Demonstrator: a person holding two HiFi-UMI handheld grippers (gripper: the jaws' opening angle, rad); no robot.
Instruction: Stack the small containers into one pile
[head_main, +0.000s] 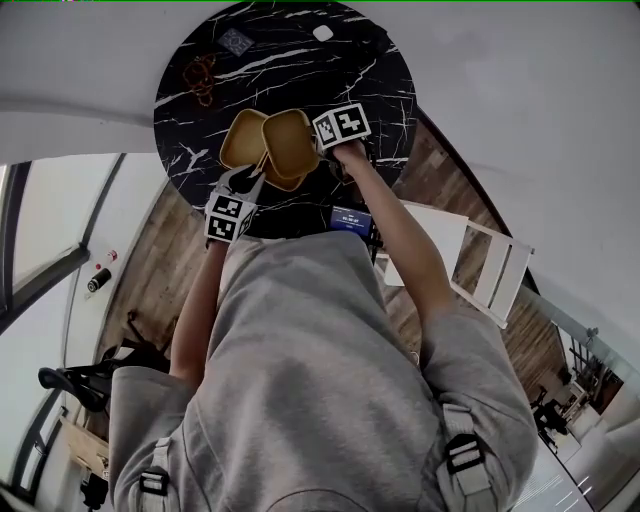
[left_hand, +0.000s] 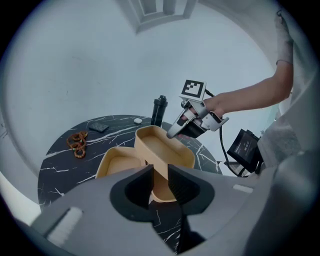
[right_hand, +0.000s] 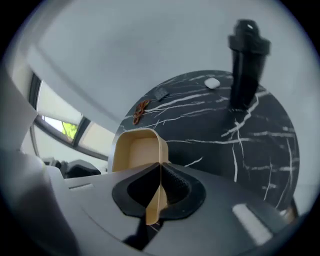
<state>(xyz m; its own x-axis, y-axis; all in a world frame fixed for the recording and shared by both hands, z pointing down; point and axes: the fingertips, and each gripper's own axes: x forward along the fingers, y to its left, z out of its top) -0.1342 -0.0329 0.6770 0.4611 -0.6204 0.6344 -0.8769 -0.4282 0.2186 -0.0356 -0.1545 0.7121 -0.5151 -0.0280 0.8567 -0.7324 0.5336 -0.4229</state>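
Pinching the thin side wall of a tan container (right_hand: 137, 150), our right claw (right_hand: 160, 170) has both jaws pressed together on the plastic. The container hangs tilted, open side up, above the tabletop (right_hand: 225, 150), a round black slab veined in white. From the left gripper view we see that same container slanted, its far end raised, with a hand (left_hand: 216, 105) around the right gripper's handle behind it.

Our left claw (left_hand: 159, 176) sits low at the near edge with its jaws spread a little. In the gap between them shows the near end of a second tan container (left_hand: 160, 194); we cannot tell whether either jaw touches it. The held container lies slanted over this second one. Just beside them, to the left, a third tan container (left_hand: 117, 164) rests flat on the tabletop.

Farther out, a black bottle (right_hand: 245, 65) stands upright on the far side, with a small white oval piece (left_hand: 137, 120) near its base. Further left lie a small dark flat piece (left_hand: 98, 127) and a cluster of brown rings (left_hand: 77, 142)
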